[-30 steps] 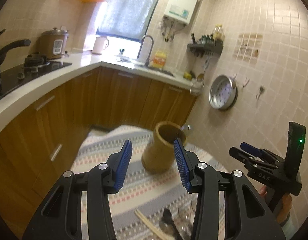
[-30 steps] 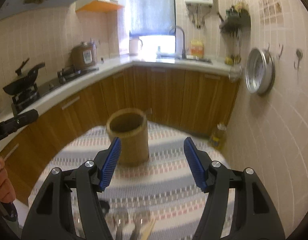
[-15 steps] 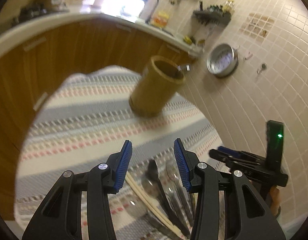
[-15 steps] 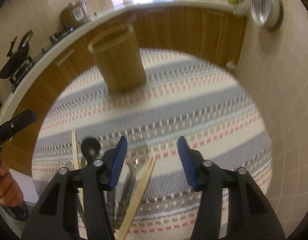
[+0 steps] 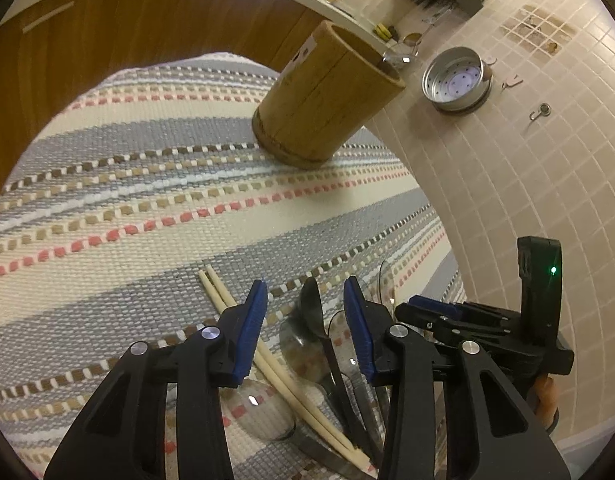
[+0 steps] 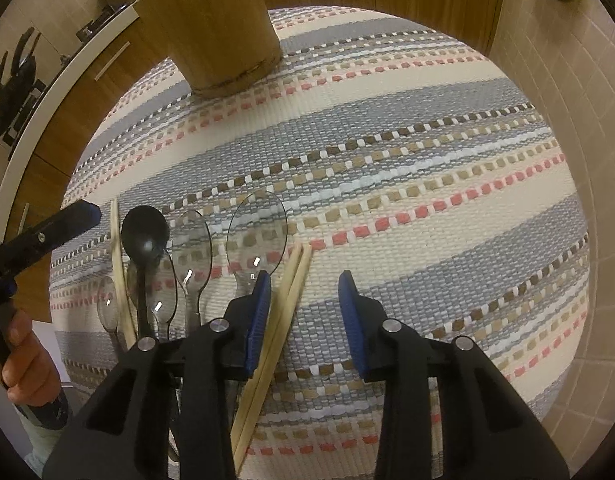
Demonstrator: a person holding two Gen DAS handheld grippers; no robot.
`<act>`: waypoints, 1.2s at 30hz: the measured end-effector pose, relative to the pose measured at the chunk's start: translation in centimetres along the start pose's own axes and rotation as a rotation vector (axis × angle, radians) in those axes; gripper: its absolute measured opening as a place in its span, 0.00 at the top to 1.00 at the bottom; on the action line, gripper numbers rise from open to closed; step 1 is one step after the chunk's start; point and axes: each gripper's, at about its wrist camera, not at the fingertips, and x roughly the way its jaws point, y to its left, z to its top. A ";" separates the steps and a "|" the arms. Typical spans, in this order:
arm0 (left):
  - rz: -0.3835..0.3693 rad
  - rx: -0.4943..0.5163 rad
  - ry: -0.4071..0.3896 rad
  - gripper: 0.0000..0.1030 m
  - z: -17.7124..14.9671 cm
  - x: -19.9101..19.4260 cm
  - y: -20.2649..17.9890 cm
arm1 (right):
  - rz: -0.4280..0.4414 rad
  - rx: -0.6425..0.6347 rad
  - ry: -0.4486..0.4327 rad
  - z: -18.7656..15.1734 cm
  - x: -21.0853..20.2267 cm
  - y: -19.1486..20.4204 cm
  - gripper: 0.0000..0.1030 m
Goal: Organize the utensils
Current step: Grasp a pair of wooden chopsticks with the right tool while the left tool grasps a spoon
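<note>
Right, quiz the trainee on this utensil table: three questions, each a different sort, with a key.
1. True or false: the bamboo holder stands upright on the striped cloth.
2. What lies between the pads of the right gripper? A) a fork B) a pair of chopsticks C) a knife
3. Fill in: the spoon under the gap of the left gripper is ____ in colour.

Key
1. True.
2. B. They lie beside one pad. The jaws have just been closing but do not yet press on them.
3. Black: the black spoon, with the jaws open above it.
</note>
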 end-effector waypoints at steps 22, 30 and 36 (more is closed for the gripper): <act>-0.011 0.029 0.105 0.81 0.4 5.0 -1.4 | -0.201 -0.118 0.027 1.4 2.6 6.0 0.74; 0.001 0.044 0.113 0.98 0.0 6.1 -2.1 | -0.185 -0.175 0.064 1.7 3.2 7.7 0.89; -0.028 0.084 0.052 0.99 -0.2 4.9 -3.0 | -0.122 -0.158 0.062 1.1 2.5 6.8 0.91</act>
